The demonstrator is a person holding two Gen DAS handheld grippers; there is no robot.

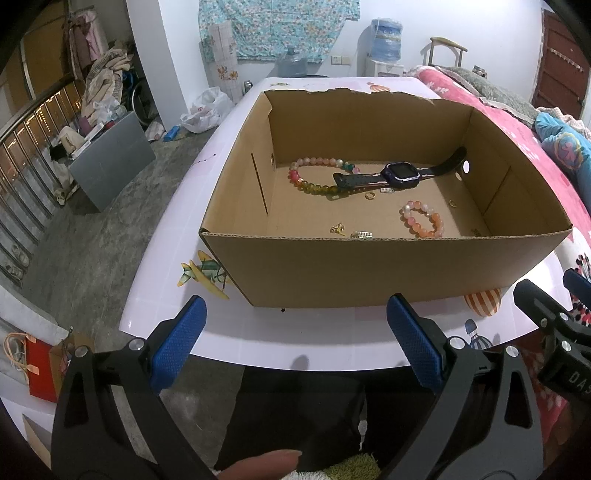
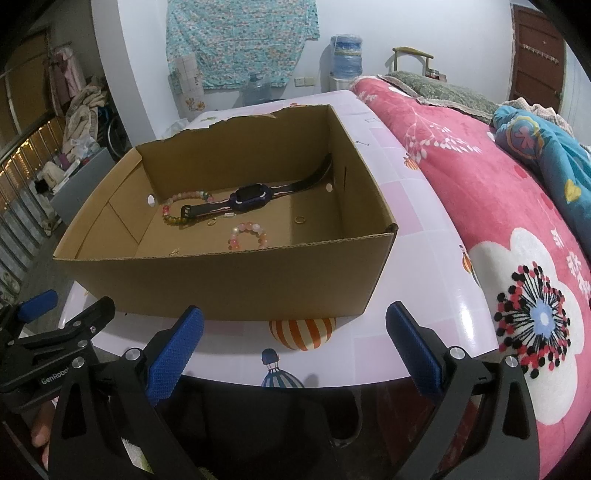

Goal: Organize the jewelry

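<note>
Both tools, left tool [image 1: 295,345] and right tool [image 2: 294,345], hang spread and empty off the counter's [image 1: 325,338] near edge, since the jewelry already lies inside the cardboard box [image 1: 369,269].

I am looking into a lived-in bedroom of a home. A bed with a pink flowered blanket [image 2: 480,192] runs along the right, a floral cloth [image 1: 277,26] hangs on the white wall, a water dispenser [image 1: 386,40] stands in the corner, and clothes [image 1: 105,81] are heaped at the left on a bare concrete floor [image 1: 96,236].
</note>
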